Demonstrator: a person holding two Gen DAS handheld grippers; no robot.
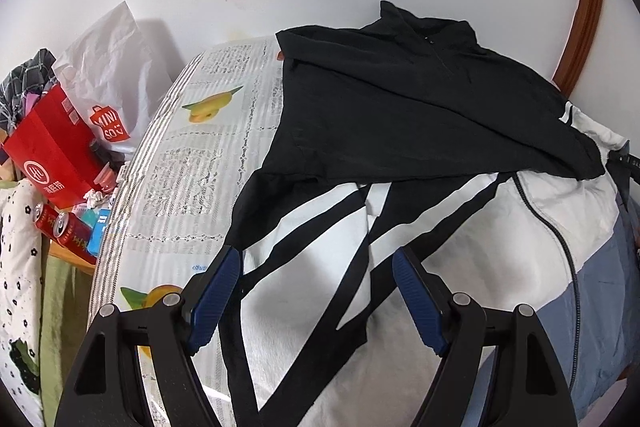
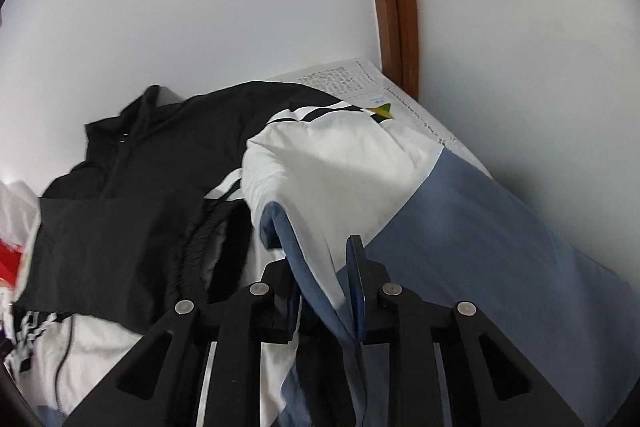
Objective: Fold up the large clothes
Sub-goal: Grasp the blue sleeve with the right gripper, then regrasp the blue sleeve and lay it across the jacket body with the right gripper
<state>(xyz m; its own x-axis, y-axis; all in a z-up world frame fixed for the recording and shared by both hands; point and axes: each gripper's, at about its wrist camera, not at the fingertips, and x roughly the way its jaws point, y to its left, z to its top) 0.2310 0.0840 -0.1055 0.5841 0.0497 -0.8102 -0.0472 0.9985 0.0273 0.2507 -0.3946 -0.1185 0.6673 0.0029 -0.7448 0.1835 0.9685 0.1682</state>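
A large jacket (image 1: pixel 460 227) in black, white and grey-blue lies spread over the bed, its black collar end (image 1: pixel 420 39) toward the wall and one black part folded across the chest. My left gripper (image 1: pixel 318 255) hovers open over a white sleeve with black stripes (image 1: pixel 320 247), with nothing between its blue pads (image 1: pixel 216 291). In the right wrist view my right gripper (image 2: pixel 324 267) is shut on a raised fold of the jacket's white and blue fabric (image 2: pixel 312 259), which drapes up and away from the jaws. The jacket's black part (image 2: pixel 140 187) lies to the left.
The bed has a printed cover (image 1: pixel 192 155) and stands against a white wall with a brown wooden frame (image 2: pixel 392 7) at the far corner. Left of the bed are a red paper bag (image 1: pixel 52 155), a white shopping bag (image 1: pixel 112 87) and red cans (image 1: pixel 60 231).
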